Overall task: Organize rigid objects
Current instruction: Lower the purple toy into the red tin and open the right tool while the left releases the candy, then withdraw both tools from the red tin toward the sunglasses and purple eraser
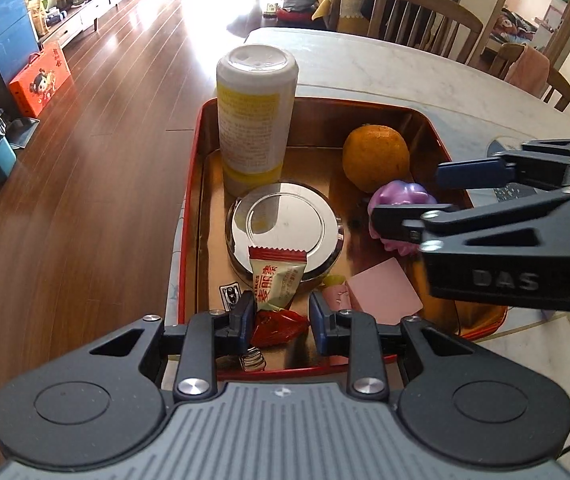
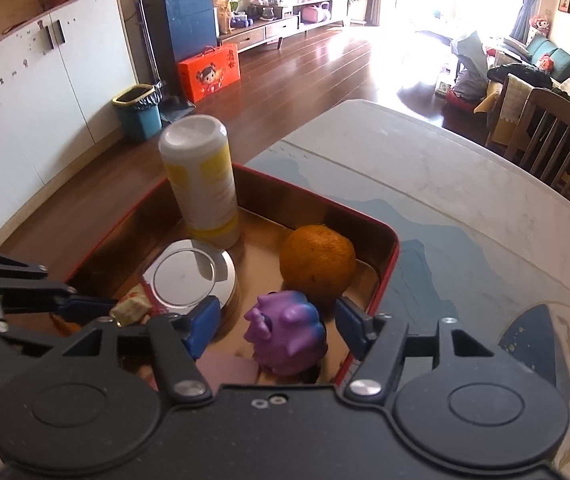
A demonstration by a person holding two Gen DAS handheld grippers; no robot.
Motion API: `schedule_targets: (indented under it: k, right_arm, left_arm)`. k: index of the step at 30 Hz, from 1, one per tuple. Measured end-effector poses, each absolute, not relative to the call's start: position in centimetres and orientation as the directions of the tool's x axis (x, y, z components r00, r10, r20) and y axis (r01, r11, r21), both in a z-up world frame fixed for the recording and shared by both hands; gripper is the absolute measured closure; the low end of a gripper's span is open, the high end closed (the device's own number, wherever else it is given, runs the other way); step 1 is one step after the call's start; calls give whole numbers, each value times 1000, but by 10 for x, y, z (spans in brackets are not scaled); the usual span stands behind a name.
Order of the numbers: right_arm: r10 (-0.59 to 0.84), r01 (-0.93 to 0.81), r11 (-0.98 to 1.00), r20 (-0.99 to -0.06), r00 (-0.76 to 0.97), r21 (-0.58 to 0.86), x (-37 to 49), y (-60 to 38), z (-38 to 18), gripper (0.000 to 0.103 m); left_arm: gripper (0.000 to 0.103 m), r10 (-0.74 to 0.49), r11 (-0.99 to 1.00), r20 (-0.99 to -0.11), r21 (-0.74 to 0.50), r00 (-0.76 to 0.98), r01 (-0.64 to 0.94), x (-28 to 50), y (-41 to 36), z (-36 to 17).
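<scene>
Both tongs are held over a red tin on a table: left tongs closed on a candy with red writing, right tongs open around a purple toy, beside an orange, bottle and steel lid

Both wrist views look steeply down, close over the red tin tray, sharing its contents from opposite sides.

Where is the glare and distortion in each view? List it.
Left wrist view: window light blows out the floor at top centre; the round metal lid mirrors the bottle. Right wrist view: overexposed window at top right; fisheye bends the white cabinets.
</scene>
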State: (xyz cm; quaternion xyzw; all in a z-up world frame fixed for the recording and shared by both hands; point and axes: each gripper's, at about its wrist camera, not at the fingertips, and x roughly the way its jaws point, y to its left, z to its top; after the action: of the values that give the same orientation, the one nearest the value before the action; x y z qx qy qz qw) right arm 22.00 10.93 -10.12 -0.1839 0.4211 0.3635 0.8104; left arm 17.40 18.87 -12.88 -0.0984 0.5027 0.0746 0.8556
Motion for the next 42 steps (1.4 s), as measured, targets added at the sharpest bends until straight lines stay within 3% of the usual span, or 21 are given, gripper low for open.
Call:
schedule_targets:
  k: [12,14,16,18,25,31,38,42]
  right_arm:
    - [476,-717,694,-787,393,62,208,79,-76,31]
    - [484,-713,697,-781,395,72,205,72,-71,30]
    - [497,-713,696,-771,398,80,202,65,-64,28]
    - [510,-717,692,-761,401,85,197,58,-58,27]
    - [538,-724,684,-733,417,90,182,33,-39,18]
    - [562,-709,696,-704,434,118,171,-4,-24,9]
    - [563,-680,724,-670,484,117,166,-60,-12,1]
    - [553,-657,744,-664,503,121,168,-96,-13,0]
  left_arm:
    - [72,18,965,-858,-119,513,-233,160,182,-118]
    - [68,26,966,-853,-113,521,-233,156,177,-114]
    - [54,24,965,-845,-119,534,-232,152,173,-109]
    - [49,31,966,-835,-117,549,-232,147,169,-103]
    - [48,42,970,-809,-108,586,-218,136,146,-84]
    - [36,50,973,-778,-104,626,-208,128,127,-66]
    - [35,59,976,-754,-95,654,-197,127,97,-53]
    - [28,54,978,-743,-95,667,-185,129,77,-49]
